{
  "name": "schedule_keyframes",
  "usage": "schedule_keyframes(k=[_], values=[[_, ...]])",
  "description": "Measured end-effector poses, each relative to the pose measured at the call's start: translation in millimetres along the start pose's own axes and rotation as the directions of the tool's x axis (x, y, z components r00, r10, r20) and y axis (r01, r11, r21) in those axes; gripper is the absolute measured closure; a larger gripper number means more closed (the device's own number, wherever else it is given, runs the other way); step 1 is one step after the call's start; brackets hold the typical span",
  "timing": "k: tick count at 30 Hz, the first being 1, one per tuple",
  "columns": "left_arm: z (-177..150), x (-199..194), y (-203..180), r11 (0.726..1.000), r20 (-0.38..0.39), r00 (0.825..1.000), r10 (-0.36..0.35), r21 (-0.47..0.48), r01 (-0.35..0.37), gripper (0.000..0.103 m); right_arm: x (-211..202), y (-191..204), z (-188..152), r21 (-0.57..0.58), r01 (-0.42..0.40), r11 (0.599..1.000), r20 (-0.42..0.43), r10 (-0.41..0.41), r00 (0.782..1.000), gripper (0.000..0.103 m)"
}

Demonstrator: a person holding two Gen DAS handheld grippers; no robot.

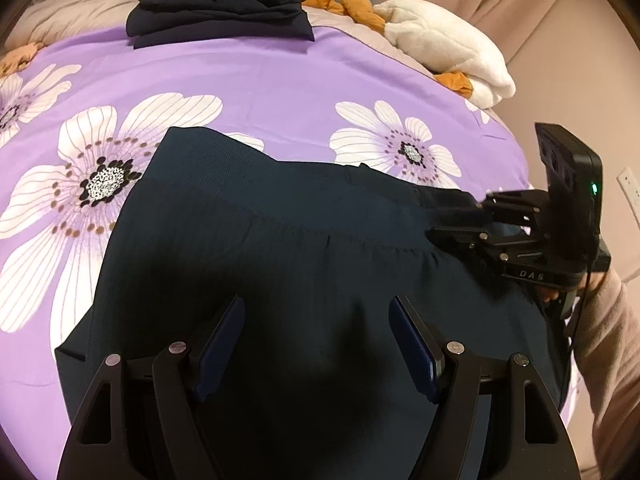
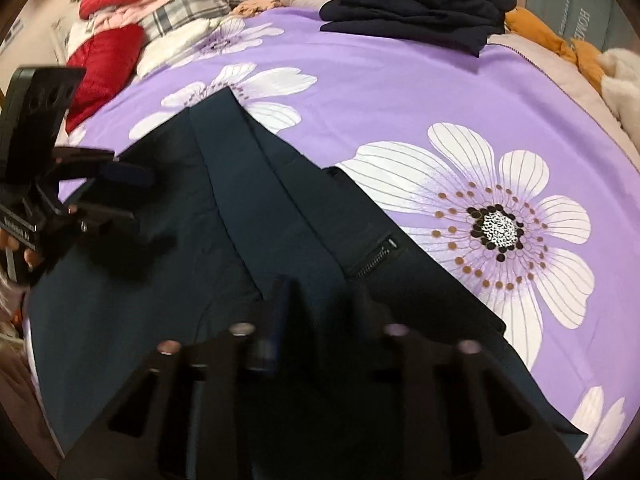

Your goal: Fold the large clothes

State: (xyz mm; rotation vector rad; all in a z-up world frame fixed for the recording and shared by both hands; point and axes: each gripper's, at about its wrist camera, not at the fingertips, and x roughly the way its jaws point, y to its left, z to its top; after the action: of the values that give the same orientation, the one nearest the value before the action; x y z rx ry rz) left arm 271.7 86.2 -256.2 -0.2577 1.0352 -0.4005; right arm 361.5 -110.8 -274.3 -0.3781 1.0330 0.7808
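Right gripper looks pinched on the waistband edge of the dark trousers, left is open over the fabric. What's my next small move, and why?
Probably lower the left gripper and close it on the dark trousers. Its jaws stand wide above the cloth, holding nothing, while the right gripper looks pinched on the waistband edge. Both ends need a grip before lifting a fold across the purple floral bedspread.

A bed takes up most of the view, spread with a purple cover (image 1: 280,80) printed with big white flowers. At its twelve o'clock edge lies a beige quilt (image 1: 72,12). Pinkish curtains (image 1: 520,8) hang at two o'clock, and a white wall socket (image 1: 629,184) sits at three o'clock. Soft indoor light falls evenly.
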Motion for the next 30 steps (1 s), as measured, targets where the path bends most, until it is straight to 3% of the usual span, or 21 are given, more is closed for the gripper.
schedule_keyframes(k=[1, 3, 5, 7, 10, 12, 15, 21, 25, 30], values=[[0, -1, 1, 1.0, 0.001, 1.0, -0.004, -0.006, 0.004, 0.029, 0, 4, -1, -0.022, 0.023, 0.999, -0.009, -0.023, 1.0, 0.094], [1, -1, 2, 1.0, 0.003, 1.0, -0.008, -0.014, 0.009, 0.029, -1, 13, -4, -0.074, 0.065, 0.995, -0.025, -0.067, 0.997, 0.095], [2, -1, 2, 1.0, 0.008, 1.0, -0.008, -0.022, 0.008, 0.029, -2, 32, -4, -0.158, 0.178, 0.971, -0.013, -0.182, 0.983, 0.097], [3, 0, 1, 1.0, 0.014, 1.0, -0.001, -0.028, 0.001, 0.029, -4, 46, -3, -0.223, 0.275, 0.935, 0.019, -0.278, 0.96, 0.098], [8, 2, 0, 0.999, 0.021, 1.0, 0.0, -0.04, 0.001, 0.029, -5, 52, 5, -0.266, 0.431, 0.862, 0.096, -0.421, 0.902, 0.098], [14, 6, -1, 0.999, 0.028, 1.0, 0.01, -0.043, -0.009, 0.029, -5, 46, 12, -0.247, 0.475, 0.845, 0.117, -0.461, 0.88, 0.098], [22, 12, 1, 0.998, 0.036, 0.999, 0.03, -0.051, -0.028, 0.029, 1, 31, 21, -0.204, 0.496, 0.844, 0.113, -0.483, 0.868, 0.099], [35, 23, 10, 0.995, 0.054, 0.995, 0.088, -0.054, -0.085, 0.029, 23, 19, 19, -0.138, 0.439, 0.888, 0.045, -0.437, 0.898, 0.098], [46, 30, 17, 0.988, 0.051, 0.989, 0.139, -0.069, -0.136, 0.029, 9, -1, 22, 0.046, 0.357, 0.933, 0.078, -0.36, 0.93, 0.091], [52, 25, 23, 0.981, 0.061, 0.982, 0.177, -0.092, -0.171, 0.029, -28, -22, 15, 0.232, 0.314, 0.921, 0.137, -0.351, 0.926, 0.086]])
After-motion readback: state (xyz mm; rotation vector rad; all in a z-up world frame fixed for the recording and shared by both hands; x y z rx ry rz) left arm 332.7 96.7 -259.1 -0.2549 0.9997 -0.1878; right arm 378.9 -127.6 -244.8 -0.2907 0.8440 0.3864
